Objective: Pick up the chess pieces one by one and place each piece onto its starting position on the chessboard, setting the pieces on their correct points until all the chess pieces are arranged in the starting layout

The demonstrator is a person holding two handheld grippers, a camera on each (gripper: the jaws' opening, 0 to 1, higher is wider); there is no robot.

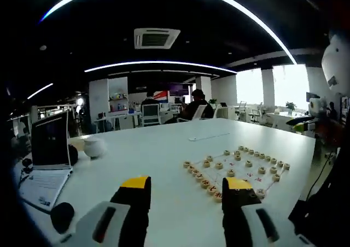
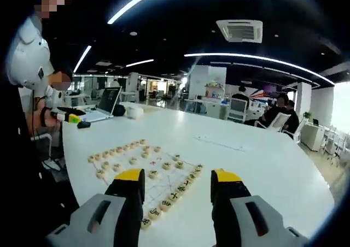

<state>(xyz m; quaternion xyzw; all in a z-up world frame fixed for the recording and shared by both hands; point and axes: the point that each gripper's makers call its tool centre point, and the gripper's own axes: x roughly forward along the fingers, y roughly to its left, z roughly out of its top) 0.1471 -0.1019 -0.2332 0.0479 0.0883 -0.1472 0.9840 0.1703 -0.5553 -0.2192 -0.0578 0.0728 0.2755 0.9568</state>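
Note:
A pale chessboard sheet (image 1: 240, 170) lies on the white table (image 1: 164, 148), with round wooden chess pieces (image 1: 249, 163) set along its rows. My left gripper (image 1: 186, 188) hovers above the table just left of the board, open, nothing between its yellow-tipped jaws. In the right gripper view the same board (image 2: 158, 184) lies below and ahead, a row of pieces (image 2: 117, 150) along its far left edge and another row (image 2: 175, 195) near me. My right gripper (image 2: 178, 181) hangs open over the board's near corner, holding nothing.
An open laptop (image 1: 49, 148) sits at the table's left with a black mouse (image 1: 62, 215) and a white cup (image 1: 94, 147). A person (image 2: 33, 94) stands at the table's left edge in the right gripper view. People sit at desks far behind.

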